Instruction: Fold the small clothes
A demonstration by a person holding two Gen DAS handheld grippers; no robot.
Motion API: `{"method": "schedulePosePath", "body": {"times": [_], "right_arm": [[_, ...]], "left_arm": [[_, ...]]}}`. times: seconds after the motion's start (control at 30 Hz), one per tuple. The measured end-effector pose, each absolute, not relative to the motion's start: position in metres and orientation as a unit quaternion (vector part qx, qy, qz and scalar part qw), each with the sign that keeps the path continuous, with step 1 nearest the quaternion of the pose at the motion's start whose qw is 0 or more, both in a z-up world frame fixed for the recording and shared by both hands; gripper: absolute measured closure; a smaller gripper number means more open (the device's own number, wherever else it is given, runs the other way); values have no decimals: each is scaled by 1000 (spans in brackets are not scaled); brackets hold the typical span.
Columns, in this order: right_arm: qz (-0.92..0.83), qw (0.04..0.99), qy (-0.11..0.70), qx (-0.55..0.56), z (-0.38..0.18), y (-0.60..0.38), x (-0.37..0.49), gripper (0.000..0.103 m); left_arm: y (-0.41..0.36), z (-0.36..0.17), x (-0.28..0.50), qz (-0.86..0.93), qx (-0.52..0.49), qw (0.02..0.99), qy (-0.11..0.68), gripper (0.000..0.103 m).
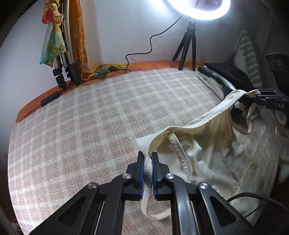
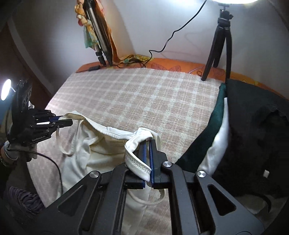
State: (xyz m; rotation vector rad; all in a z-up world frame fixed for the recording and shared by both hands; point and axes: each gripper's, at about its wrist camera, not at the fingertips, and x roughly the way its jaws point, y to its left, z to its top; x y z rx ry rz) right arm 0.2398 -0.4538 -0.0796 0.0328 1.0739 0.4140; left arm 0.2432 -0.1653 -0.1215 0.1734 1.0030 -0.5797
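Here the left gripper and right gripper are each pinching a strap end of the cream undershirt, which is sagging between them onto the checked towel. Beside the towel's right edge a pile of dark clothes is crowding in; behind the towel a black tripod is standing under the ring light.

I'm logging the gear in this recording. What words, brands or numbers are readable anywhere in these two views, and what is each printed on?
"GenRobot.AI": on the body of the left gripper, seen from the right wrist view.
"DAS": on the body of the right gripper, cut off by the frame edge in the left wrist view.
Three round markings on the dark block above that gripper: too small to read.
White garment: no readable text.
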Motion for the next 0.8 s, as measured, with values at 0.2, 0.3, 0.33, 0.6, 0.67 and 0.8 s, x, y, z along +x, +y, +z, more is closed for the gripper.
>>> {"method": "schedulePosePath", "body": {"times": [0.2,0.3,0.33,0.6,0.67,0.8], "right_arm": [[182,836,516,49,-52,-464,202,98],[174,830,526,59,-44,-466,171,98],[170,829,530,59,-43,-466,160,98],[153,816,548,103,-50,-477,70,98],[149,810,555,115,-57,-482,49,98],[141,796,574,127,-83,-488,16,98]], "left_arm": [[-160,-95,205,-290,52,828,477,99],[-157,-87,178,-300,35,821,484,99],[-156,-86,168,-303,31,818,489,99],[-151,-96,71,-328,-25,790,517,99],[-152,-101,50,-334,-36,784,521,99],[-151,-116,13,-339,-62,773,532,99]]}}
